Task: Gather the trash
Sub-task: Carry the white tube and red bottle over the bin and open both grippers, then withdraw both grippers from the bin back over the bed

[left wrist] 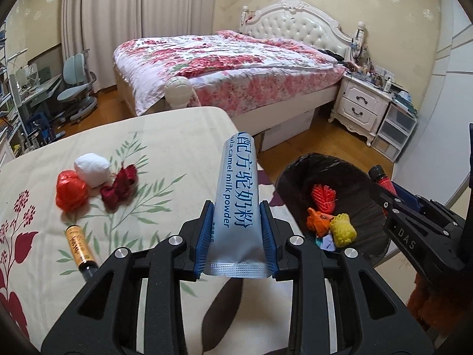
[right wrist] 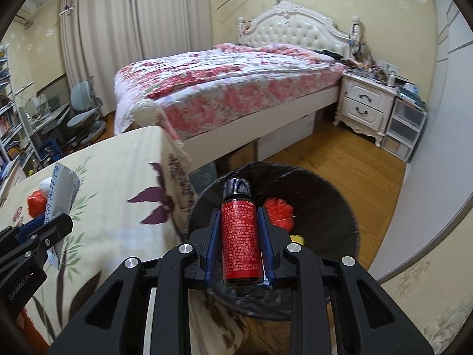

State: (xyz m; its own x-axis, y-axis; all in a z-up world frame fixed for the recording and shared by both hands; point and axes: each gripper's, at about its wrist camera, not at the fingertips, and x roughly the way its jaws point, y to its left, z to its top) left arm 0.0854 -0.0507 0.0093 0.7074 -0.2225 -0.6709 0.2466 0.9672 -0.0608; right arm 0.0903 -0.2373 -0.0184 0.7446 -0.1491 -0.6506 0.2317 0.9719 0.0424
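Note:
My left gripper [left wrist: 236, 207] is shut on a silver milk powder sachet [left wrist: 236, 195] with blue lettering, held upright over the table's right edge. My right gripper [right wrist: 239, 216] is shut on a small dark bottle with a red label [right wrist: 240, 233] and black cap, held above the black-lined trash bin [right wrist: 334, 204]. The bin [left wrist: 295, 189] holds red, orange and yellow scraps. On the floral tablecloth [left wrist: 165, 136] lie a red plastic wad [left wrist: 71, 189], a white paper ball [left wrist: 91, 168], a dark red wrapper [left wrist: 121, 186] and a small amber bottle [left wrist: 79, 245].
The bin stands on the wooden floor [right wrist: 340, 153] just right of the table. Behind are a bed with a floral quilt [left wrist: 224, 68], a white nightstand [left wrist: 360, 103], plastic drawers [left wrist: 396, 130], and a desk with a chair [left wrist: 75, 88] at left.

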